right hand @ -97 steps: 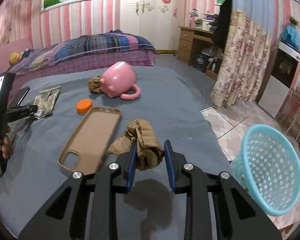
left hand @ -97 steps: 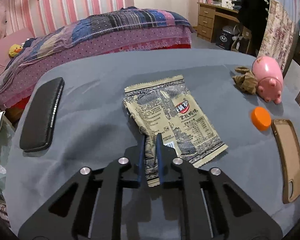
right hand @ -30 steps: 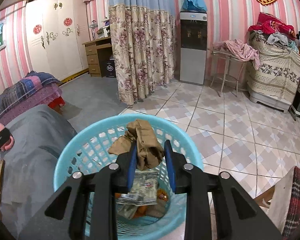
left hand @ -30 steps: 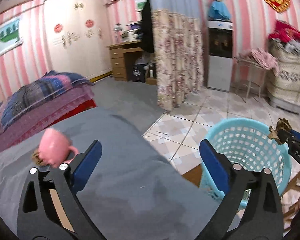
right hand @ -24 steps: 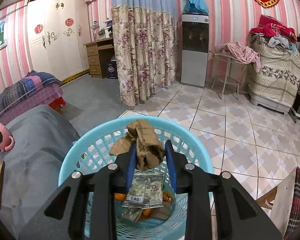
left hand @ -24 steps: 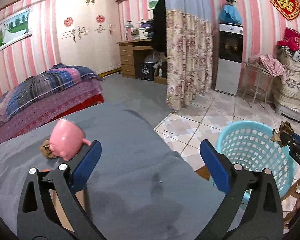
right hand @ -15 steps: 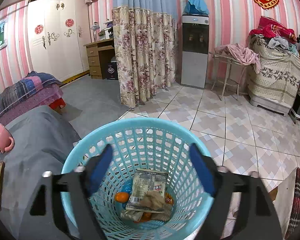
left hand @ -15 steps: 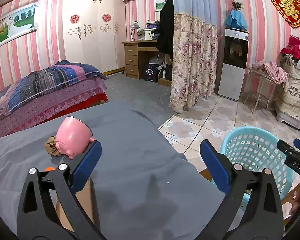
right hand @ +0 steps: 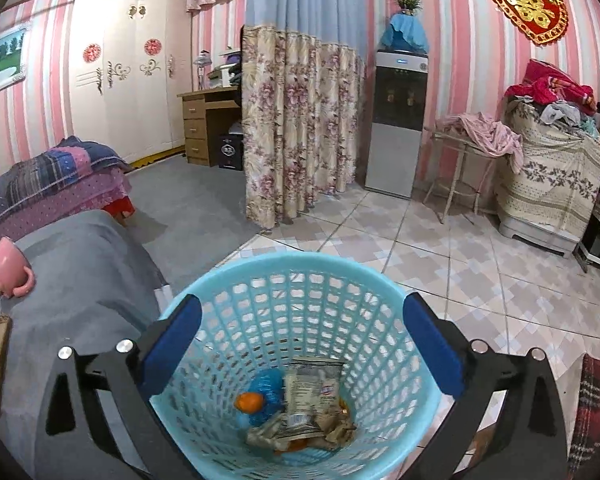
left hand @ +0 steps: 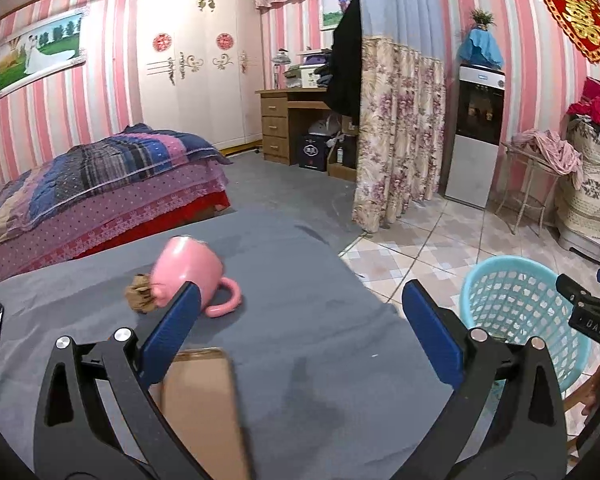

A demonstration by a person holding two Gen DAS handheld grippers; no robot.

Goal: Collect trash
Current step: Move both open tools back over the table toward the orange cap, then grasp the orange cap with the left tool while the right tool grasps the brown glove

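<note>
Wrappers lay in the round turquoise plastic basket (right hand: 288, 320); the right gripper (right hand: 302, 338) was opening, empty, the left gripper (left hand: 300, 330) spread; crumpled brown paper (left hand: 140, 299) remained.

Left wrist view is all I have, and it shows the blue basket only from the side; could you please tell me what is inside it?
Observer: The right wrist view looks down into the basket. A snack wrapper lies there on crumpled brown paper.
Operator: Thank you. Is anything else in there?
Observer: Yes, a small orange item sits against something blue, beside the wrapper.
Operator: Do the right tongs hold anything at the moment?
Observer: No. The right tongs are opening above the basket, with nothing between them.
</note>
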